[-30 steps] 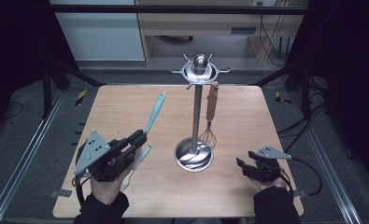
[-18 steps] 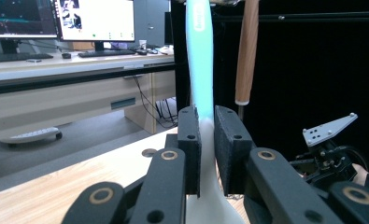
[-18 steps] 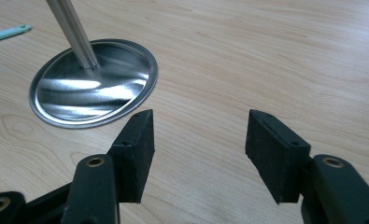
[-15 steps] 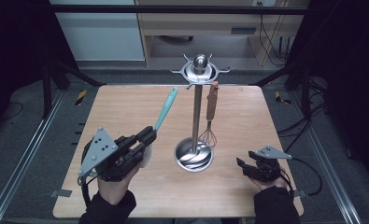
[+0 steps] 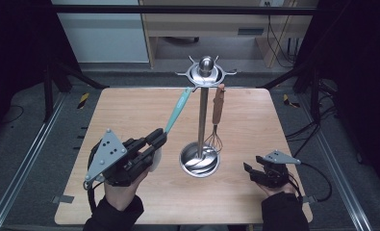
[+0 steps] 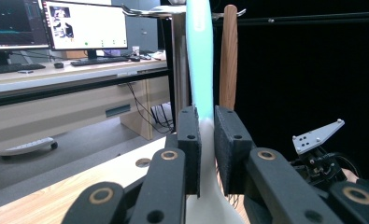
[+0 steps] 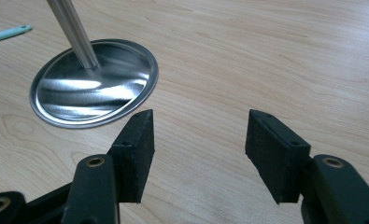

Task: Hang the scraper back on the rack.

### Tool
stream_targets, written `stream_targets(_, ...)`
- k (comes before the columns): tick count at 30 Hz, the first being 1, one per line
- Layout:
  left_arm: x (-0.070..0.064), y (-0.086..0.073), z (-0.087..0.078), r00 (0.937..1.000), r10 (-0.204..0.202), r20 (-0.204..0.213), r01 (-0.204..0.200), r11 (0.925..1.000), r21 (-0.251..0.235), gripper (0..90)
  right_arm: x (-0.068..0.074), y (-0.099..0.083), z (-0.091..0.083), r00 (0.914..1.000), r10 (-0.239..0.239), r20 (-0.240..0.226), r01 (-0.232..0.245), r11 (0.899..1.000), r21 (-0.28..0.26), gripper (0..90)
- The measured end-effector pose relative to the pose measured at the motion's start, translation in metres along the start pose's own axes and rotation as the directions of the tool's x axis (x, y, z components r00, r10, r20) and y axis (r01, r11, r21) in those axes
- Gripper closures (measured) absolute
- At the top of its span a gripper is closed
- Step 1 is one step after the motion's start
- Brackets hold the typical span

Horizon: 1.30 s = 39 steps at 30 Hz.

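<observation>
Clamped in the left gripper (image 5: 155, 139), teal spatula (image 5: 177, 111) raised toward the stand (image 5: 203, 77), not yet hooked beside the hung whisk (image 5: 216, 118); right gripper (image 5: 249, 169) spread, idle near the table's (image 5: 255, 202) near-right corner.

Beyond my wooden table (image 5: 130, 110) stands a pale desk (image 6: 56, 93) with two lit monitors (image 6: 86, 25) (grey floor beneath).

Right gripper (image 7: 198, 156) (jaws apart) near stand base (image 7: 94, 84)
</observation>
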<state>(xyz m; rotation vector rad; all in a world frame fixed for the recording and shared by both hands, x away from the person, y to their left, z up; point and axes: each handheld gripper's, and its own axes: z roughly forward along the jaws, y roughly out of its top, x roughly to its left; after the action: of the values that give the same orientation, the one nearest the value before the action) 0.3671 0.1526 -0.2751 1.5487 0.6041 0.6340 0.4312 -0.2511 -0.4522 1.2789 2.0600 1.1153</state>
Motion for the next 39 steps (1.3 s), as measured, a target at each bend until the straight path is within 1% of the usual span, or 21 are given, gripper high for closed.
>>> stream_targets(6,-0.002,0.000,0.004,1.0000,0.007,0.003,-0.007,0.9999,0.010,80.7,0.000,0.000,0.000,1.0000,-0.001,-0.001,0.001,1.000,-0.001,42.2)
stream_targets(9,-0.003,0.000,0.007,0.9999,0.013,-0.006,-0.013,0.9997,0.019,80.7,0.000,0.000,0.000,1.0000,-0.002,-0.001,0.002,1.000,-0.001,42.3)
stream_targets(10,-0.002,0.000,0.008,0.9997,0.023,-0.010,-0.023,0.9996,0.013,80.8,0.000,0.000,0.000,1.0000,0.000,0.000,0.000,1.000,0.000,42.3)
stream_targets(11,-0.003,0.000,0.008,0.9998,0.016,-0.008,-0.016,0.9996,0.024,80.7,0.000,0.000,0.000,1.0000,0.000,0.000,0.000,1.000,0.001,42.3)
stream_targets(12,-0.003,0.000,0.009,0.9995,0.027,-0.014,-0.027,0.9995,0.019,80.8,0.000,0.000,0.000,1.0000,0.000,-0.001,0.000,1.000,0.000,42.3)
stream_targets(13,-0.003,0.000,0.010,0.9997,0.019,-0.012,-0.019,0.9994,0.029,80.7,0.000,0.000,0.000,1.0000,0.000,0.000,0.000,1.000,0.000,42.3)
stream_targets(14,-0.003,0.000,0.011,0.9994,0.029,-0.016,-0.029,0.9993,0.024,80.7,0.000,0.000,0.000,1.0000,0.000,0.000,0.000,1.000,-0.001,42.3)
stream_targets(15,-0.004,-0.001,0.011,0.9997,0.019,-0.013,-0.019,0.9993,0.033,80.7,0.000,0.000,0.000,1.0000,-0.003,0.001,0.003,1.000,-0.002,42.3)
stream_targets(16,-0.003,0.000,0.012,0.9994,0.030,-0.018,-0.030,0.9991,0.028,80.7,0.000,0.000,0.000,1.0000,-0.003,0.001,0.003,1.000,-0.002,42.3)
stream_targets(17,-0.003,-0.001,0.013,0.9993,0.031,-0.019,-0.031,0.9991,0.030,80.7,0.000,0.000,0.000,1.0000,-0.004,0.001,0.004,1.000,-0.002,42.3)
stream_targets(18,-0.003,-0.001,0.013,0.9993,0.031,-0.021,-0.030,0.9990,0.032,80.7,0.000,0.000,0.000,1.0000,-0.003,0.001,0.003,1.000,-0.002,42.3)
stream_targets(19,-0.004,-0.001,0.014,0.9996,0.021,-0.020,-0.020,0.9990,0.040,80.7,0.000,0.000,0.000,1.0000,-0.004,0.001,0.004,1.000,-0.001,42.3)
stream_targets(20,-0.004,-0.001,0.015,0.9993,0.030,-0.024,-0.029,0.9989,0.036,80.7,0.000,0.000,0.000,1.0000,-0.004,0.000,0.004,1.000,-0.001,42.3)
stream_targets(22,-0.004,-0.002,0.016,0.9991,0.033,-0.026,-0.032,0.9987,0.041,80.7,0.000,0.000,0.000,1.0000,-0.004,0.000,0.004,1.000,-0.002,42.4)
stream_targets(30,-0.005,-0.003,0.025,0.9989,0.034,-0.033,-0.032,0.9978,0.058,80.7,0.000,0.000,0.000,1.0000,0.000,0.000,0.000,1.000,0.002,42.5)
stream_targets(33,-0.005,-0.004,0.029,0.9988,0.035,-0.035,-0.032,0.9972,0.067,80.6,0.000,0.000,0.000,1.0000,-0.005,0.001,0.005,1.000,-0.001,42.5)
stream_targets(35,-0.005,-0.006,0.031,0.9988,0.032,-0.037,-0.029,0.9971,0.070,80.6,0.000,0.000,0.000,1.0000,-0.004,0.001,0.004,1.000,0.000,42.5)
stream_targets(36,-0.005,-0.006,0.031,0.9992,0.022,-0.034,-0.019,0.9968,0.078,80.6,0.000,0.000,0.000,1.0000,-0.003,0.000,0.003,1.000,0.001,42.5)
stream_targets(37,-0.005,-0.006,0.032,0.9989,0.030,-0.036,-0.027,0.9970,0.072,80.6,0.000,0.000,0.000,1.0000,-0.005,0.000,0.005,1.000,0.000,42.5)
stream_targets(39,-0.005,-0.007,0.034,0.9988,0.031,-0.038,-0.028,0.9969,0.074,80.5,0.000,0.000,0.000,1.0000,-0.004,-0.001,0.004,1.000,0.000,42.4)
